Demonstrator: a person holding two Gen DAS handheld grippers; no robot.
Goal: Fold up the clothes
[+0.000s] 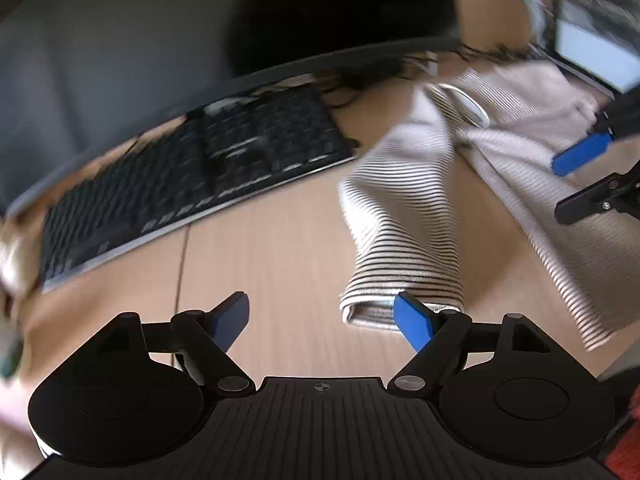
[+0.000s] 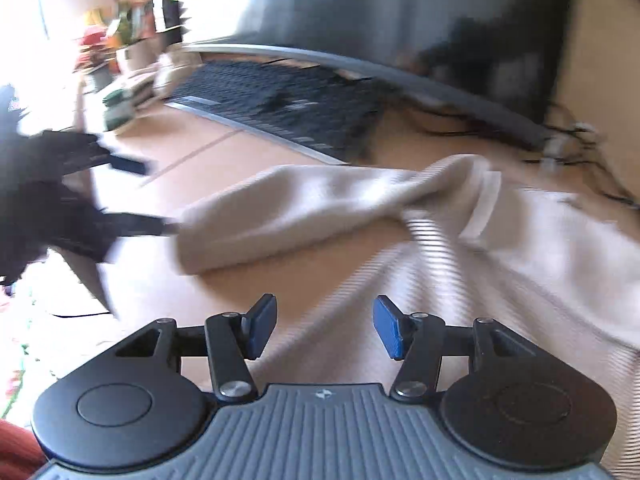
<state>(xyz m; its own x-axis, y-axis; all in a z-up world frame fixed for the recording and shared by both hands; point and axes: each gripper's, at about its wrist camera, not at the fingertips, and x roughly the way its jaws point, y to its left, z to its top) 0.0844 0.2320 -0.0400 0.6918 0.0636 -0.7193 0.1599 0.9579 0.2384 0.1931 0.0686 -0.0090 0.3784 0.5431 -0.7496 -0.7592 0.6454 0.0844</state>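
A white shirt with thin black stripes (image 1: 520, 152) lies spread on the wooden desk (image 1: 260, 248). Its sleeve (image 1: 400, 216) stretches toward my left gripper (image 1: 324, 320), which is open with the cuff just beside its right blue pad (image 1: 412, 320). My right gripper (image 2: 324, 326) is open and empty, low over the shirt's body (image 2: 500, 260). The sleeve (image 2: 288, 208) reaches left in the right wrist view, where the left gripper (image 2: 148, 196) shows blurred at the cuff. The right gripper (image 1: 572, 184) shows open over the shirt in the left wrist view.
A black keyboard (image 1: 192, 168) lies at the back of the desk under a curved monitor (image 1: 120, 48). Cables (image 2: 560, 136) trail at the back right. Plants and small items (image 2: 124, 40) stand at the far left. Both views are motion-blurred.
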